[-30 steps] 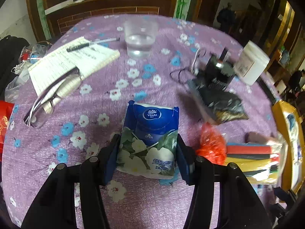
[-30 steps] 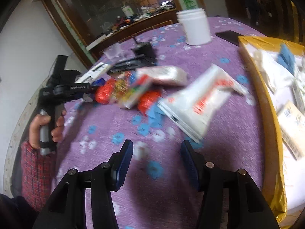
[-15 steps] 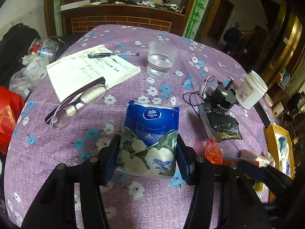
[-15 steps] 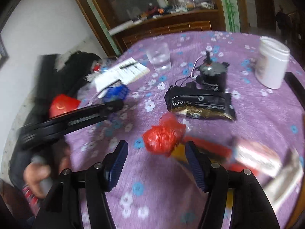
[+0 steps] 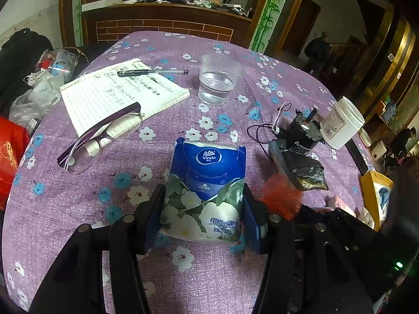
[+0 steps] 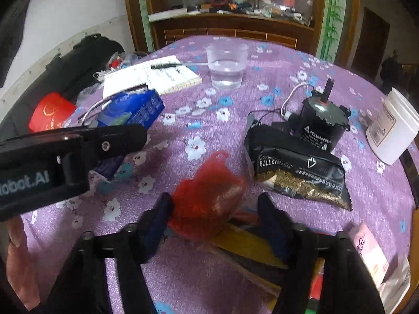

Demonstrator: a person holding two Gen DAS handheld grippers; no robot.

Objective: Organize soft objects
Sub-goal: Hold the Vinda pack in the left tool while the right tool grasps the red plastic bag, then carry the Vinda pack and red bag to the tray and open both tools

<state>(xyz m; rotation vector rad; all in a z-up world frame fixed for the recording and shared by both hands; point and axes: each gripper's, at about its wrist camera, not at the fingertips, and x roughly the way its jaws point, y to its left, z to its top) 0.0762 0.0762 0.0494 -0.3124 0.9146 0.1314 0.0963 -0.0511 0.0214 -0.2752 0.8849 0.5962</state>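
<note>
Left hand-held gripper (image 5: 203, 217) clamped; right hand-held gripper (image 6: 214, 217) closing.

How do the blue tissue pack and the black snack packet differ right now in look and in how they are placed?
The tissue pack is blue and white with flowers; the snack packet is black with gold at one end. The tissue pack is clamped between the left gripper's pads, while the snack packet lies free on the table, one end against a black motor. Both are soft, sealed, printed packs.

A home: floral tablecloth (image 5: 78, 209), cluttered wooden sideboard (image 5: 167, 13).
</note>
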